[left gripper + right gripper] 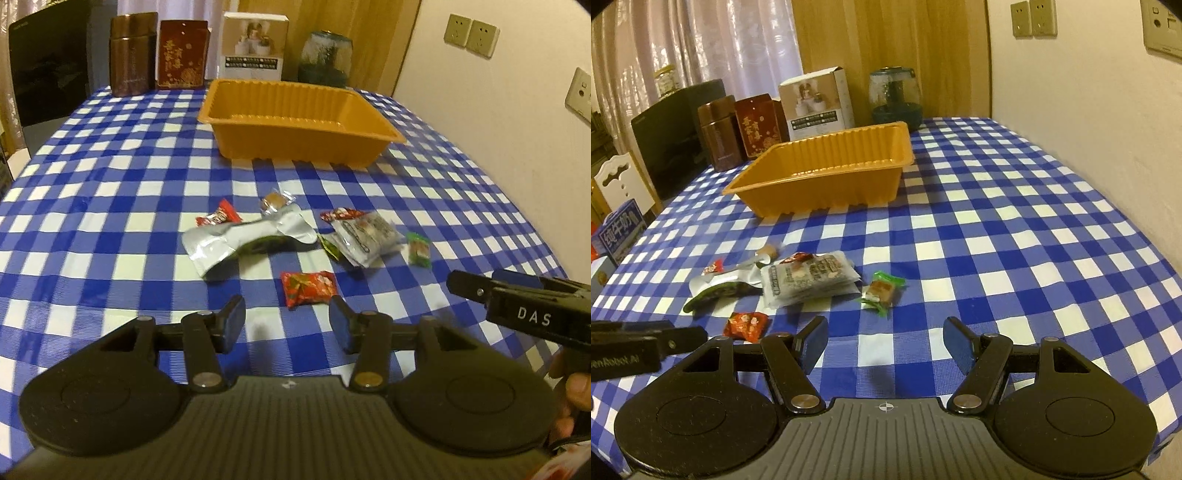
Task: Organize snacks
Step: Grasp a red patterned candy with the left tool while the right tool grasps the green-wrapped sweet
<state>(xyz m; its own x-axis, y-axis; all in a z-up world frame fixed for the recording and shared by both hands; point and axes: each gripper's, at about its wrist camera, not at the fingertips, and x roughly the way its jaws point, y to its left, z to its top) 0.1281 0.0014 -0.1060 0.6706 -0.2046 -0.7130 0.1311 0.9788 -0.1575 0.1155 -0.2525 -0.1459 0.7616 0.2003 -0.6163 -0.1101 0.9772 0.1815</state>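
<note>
An empty orange plastic tray (295,147) (820,199) stands toward the far side of the blue-checked table. Loose snacks lie in a cluster nearer me: a crumpled silver pouch (251,240) (716,290), a grey-white packet (365,236) (809,282), a red packet (308,287) (746,325), a green-wrapped sweet (419,249) (882,291), a small red candy (218,217) and a brown candy in clear wrap (275,201). My left gripper (287,321) hovers open just short of the red packet. My right gripper (886,339) is open, short of the green-wrapped sweet, holding nothing.
Along the back edge stand a brown tin (133,55), a red tin (183,55), a white box (255,46) and a glass jar (325,55). A wall with sockets (1034,18) runs along the right. A black appliance (676,144) and a blue carton (620,229) sit off the table's left.
</note>
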